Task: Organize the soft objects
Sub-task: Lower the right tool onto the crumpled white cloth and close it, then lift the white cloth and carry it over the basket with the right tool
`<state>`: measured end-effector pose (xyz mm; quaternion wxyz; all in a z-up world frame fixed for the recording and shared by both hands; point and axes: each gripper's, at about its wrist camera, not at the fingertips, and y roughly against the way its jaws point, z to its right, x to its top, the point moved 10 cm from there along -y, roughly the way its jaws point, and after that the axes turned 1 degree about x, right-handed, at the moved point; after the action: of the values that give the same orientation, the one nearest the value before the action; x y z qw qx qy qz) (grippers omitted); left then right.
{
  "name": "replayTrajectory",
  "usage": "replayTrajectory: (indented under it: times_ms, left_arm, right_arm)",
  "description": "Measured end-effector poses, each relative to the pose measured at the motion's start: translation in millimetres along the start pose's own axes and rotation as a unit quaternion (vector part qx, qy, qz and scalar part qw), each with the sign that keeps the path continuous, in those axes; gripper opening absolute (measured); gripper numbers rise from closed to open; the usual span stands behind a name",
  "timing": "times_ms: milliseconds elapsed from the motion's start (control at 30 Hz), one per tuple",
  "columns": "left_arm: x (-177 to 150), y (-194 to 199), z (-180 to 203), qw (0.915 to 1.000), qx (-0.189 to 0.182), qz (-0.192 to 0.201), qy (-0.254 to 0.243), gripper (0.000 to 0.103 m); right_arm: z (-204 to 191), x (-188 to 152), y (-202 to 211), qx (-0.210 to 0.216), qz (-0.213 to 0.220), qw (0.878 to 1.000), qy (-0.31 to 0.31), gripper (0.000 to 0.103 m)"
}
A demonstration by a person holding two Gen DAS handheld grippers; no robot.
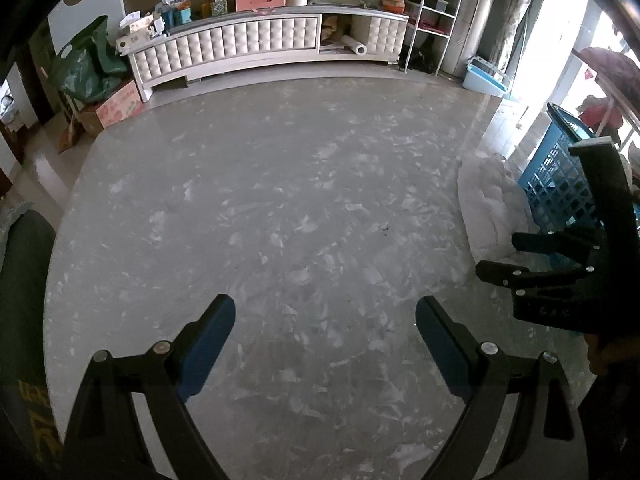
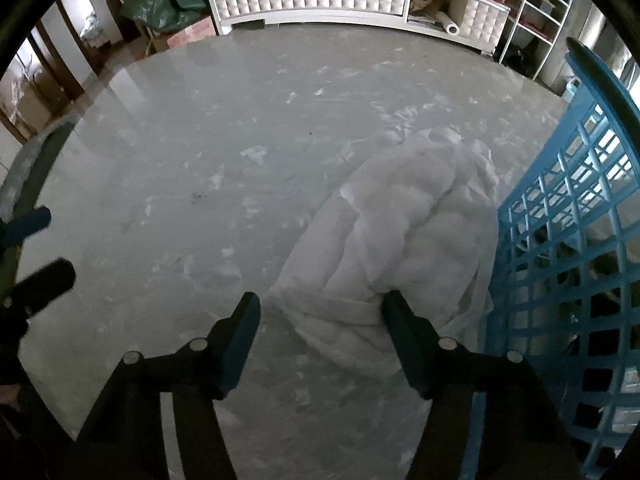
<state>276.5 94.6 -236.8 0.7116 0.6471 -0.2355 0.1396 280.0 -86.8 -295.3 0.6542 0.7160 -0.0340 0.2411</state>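
My right gripper (image 2: 320,332): jaws parted, straddling the near end of a white padded garment (image 2: 404,240), right finger touching it. Grey marbled table (image 2: 200,140). Blue lattice basket (image 2: 560,240) beside the garment.
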Motion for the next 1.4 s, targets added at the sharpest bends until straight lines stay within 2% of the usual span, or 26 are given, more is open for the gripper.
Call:
replayTrajectory:
  times_ms: [67,233,300,333,467,600,867,1400]
  left_arm:
    - [-0.4,0.0,0.1,1.0,-0.003,-0.001,0.002,0.091]
    - [-1.5,-0.5,1.8,1.0,-0.006,-0.004,0.002,0.091]
    - [-2.7,-0.3,2.3,1.0,-0.007,-0.003,0.002,0.091]
    - [-2.8,0.2,3.5,1.0,-0.008,-0.002,0.002,0.091]
    - [-3.0,4.0,3.9,0.9999,-0.01,0.001,0.006,0.091]
    - [-4.5,10.1,4.3,0.9999,-0.012,0.004,0.004,0.091]
    - [-3.4,36.5,6.4,0.9997,-0.011,0.02,0.008,0.091]
    - [1.0,108.9,28.6,0.9976,-0.01,0.069,0.001,0.091]
  right_arm:
    - [-1.7,1.5,-2.9,-0.009,0.003,1.0,0.016,0.059]
    - [-5.8,-3.9,-3.0,-0.031,0.014,0.999,0.028,0.05]
    - [-2.7,-5.1,0.1,-0.037,0.017,0.999,0.027,0.035]
    - [-1.8,-5.2,0.7,-0.039,0.018,0.999,0.025,0.034]
    - [-2.5,-13.1,2.5,-0.037,0.019,0.999,0.029,0.024]
    - [-0.4,-16.0,8.9,-0.001,0.018,1.0,0.017,0.016]
    - [-26.3,-25.7,40.0,0.044,0.027,0.998,0.031,0.015]
    - [-43.5,-32.9,145.8,0.088,0.104,0.989,0.05,0.011]
